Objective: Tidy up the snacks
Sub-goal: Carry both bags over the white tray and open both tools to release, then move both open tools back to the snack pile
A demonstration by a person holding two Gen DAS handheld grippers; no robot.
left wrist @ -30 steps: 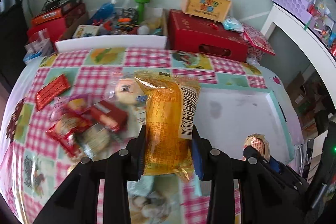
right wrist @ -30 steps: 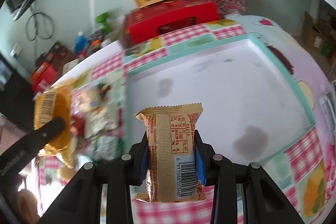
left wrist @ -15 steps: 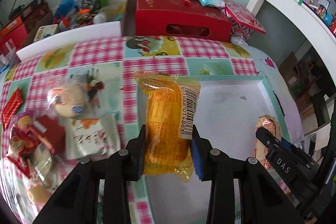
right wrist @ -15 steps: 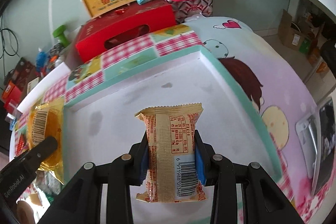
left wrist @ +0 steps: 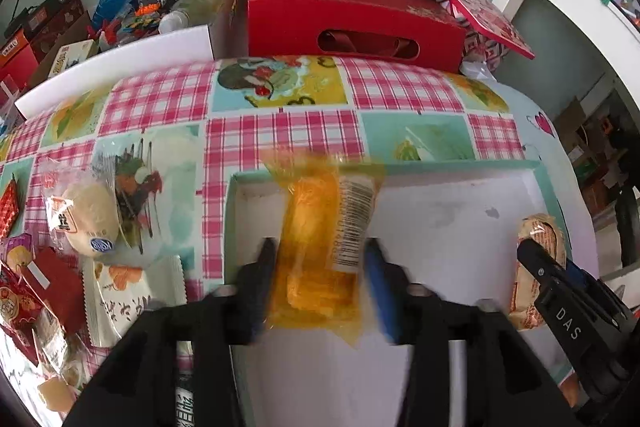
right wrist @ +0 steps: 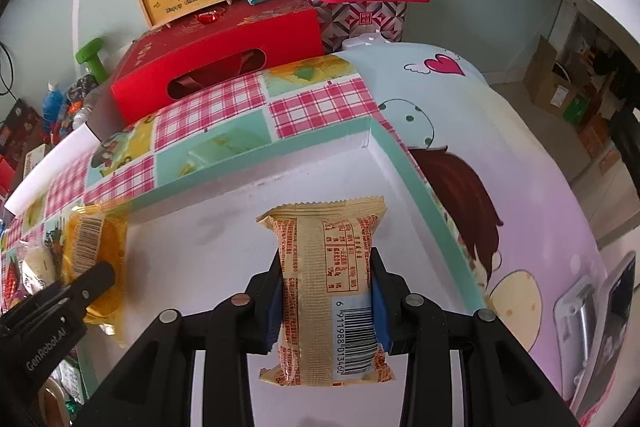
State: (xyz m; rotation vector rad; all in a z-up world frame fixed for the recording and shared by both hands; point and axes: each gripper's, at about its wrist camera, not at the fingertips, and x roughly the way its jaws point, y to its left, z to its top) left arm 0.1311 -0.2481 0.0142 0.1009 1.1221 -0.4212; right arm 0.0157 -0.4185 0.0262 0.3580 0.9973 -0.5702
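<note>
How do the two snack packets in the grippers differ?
The orange packet is translucent and blurred between the left gripper's opening jaws; the tan packet is opaque, printed in red, sharp and clamped by the right gripper. The orange one is near the tray's left wall, the tan one farther right. Both stand upright and show barcodes.

- My left wrist view looks steeply down along its fingers, close over the white tray's (left wrist: pixel 460 211) left end, facing the red box (left wrist: pixel 352 23).
- My right wrist view looks down likewise, close over the tray's (right wrist: pixel 224 227) right part.
- Both share the tray, the red box (right wrist: pixel 216 55), and each other's gripper at the edge.
</note>
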